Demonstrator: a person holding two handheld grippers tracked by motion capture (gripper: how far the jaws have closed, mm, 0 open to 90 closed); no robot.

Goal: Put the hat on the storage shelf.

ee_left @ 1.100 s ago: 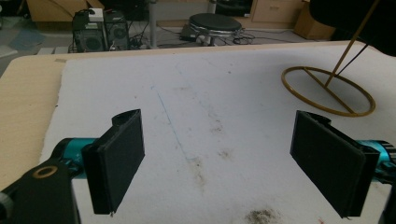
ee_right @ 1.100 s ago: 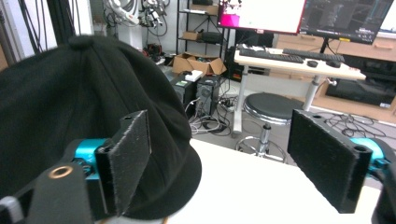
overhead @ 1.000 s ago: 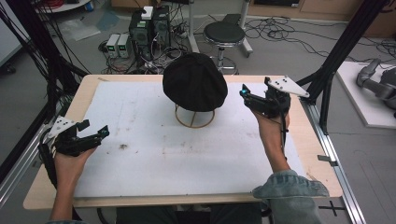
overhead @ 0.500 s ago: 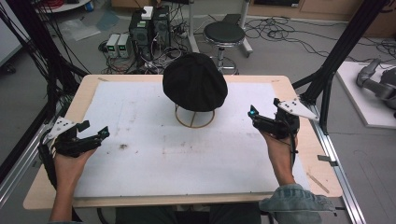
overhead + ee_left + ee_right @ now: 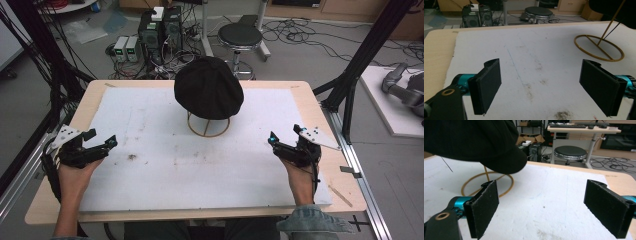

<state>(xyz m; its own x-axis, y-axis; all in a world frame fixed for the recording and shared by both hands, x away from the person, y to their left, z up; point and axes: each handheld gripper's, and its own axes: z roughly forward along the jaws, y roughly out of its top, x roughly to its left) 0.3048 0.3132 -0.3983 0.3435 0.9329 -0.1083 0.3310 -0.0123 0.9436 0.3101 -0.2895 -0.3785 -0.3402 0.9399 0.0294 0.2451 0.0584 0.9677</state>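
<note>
A black cap (image 5: 209, 86) sits on a gold wire stand (image 5: 208, 131) at the back middle of the white mat (image 5: 165, 175). My left gripper (image 5: 106, 140) rests low at the mat's left edge, open, with nothing between its pads (image 5: 486, 85). The stand's ring (image 5: 599, 47) lies ahead and to its right. My right gripper (image 5: 282, 135) hovers at the mat's right side, apart from the cap. Its jaws have just been opening and stand wide, with nothing between them. In the right gripper view, the cap's brim (image 5: 509, 160) hangs ahead and left of the right gripper (image 5: 544, 207).
Dark stains (image 5: 132, 157) mark the mat near my left gripper. Black frame posts (image 5: 350, 95) rise at the table's right and left sides. A stool (image 5: 240, 36) and computer boxes (image 5: 159, 25) stand on the floor behind the table.
My right gripper has come down and back from beside the cap to the mat's right side. The left gripper and the cap have not moved.
</note>
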